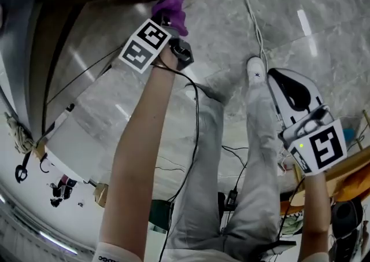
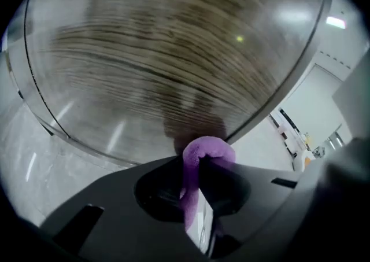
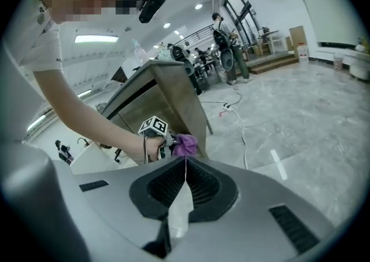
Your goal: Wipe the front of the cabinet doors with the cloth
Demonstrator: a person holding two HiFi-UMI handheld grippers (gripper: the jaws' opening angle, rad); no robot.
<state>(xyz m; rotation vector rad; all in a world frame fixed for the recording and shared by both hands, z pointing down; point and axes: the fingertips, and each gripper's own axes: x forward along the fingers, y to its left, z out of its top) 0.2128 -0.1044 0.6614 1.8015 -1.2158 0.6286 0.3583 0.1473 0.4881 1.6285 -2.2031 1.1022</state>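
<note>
With the left gripper [image 2: 198, 175] clamped on the purple cloth [image 2: 211, 146] at the wood-grain cabinet door [image 2: 173, 52] and the right gripper [image 3: 184, 165] closed, empty, well aside, the wipe probably wants steady pressure and overlapping strokes.

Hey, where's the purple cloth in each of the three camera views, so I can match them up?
Head view: purple cloth at the top, left of centre, by the cabinet.
Left gripper view: bottom centre, clamped in the left tool.
Right gripper view: just left of centre, small, above the shut right tool.
Shared landmark: the wood-grain cabinet.
</note>
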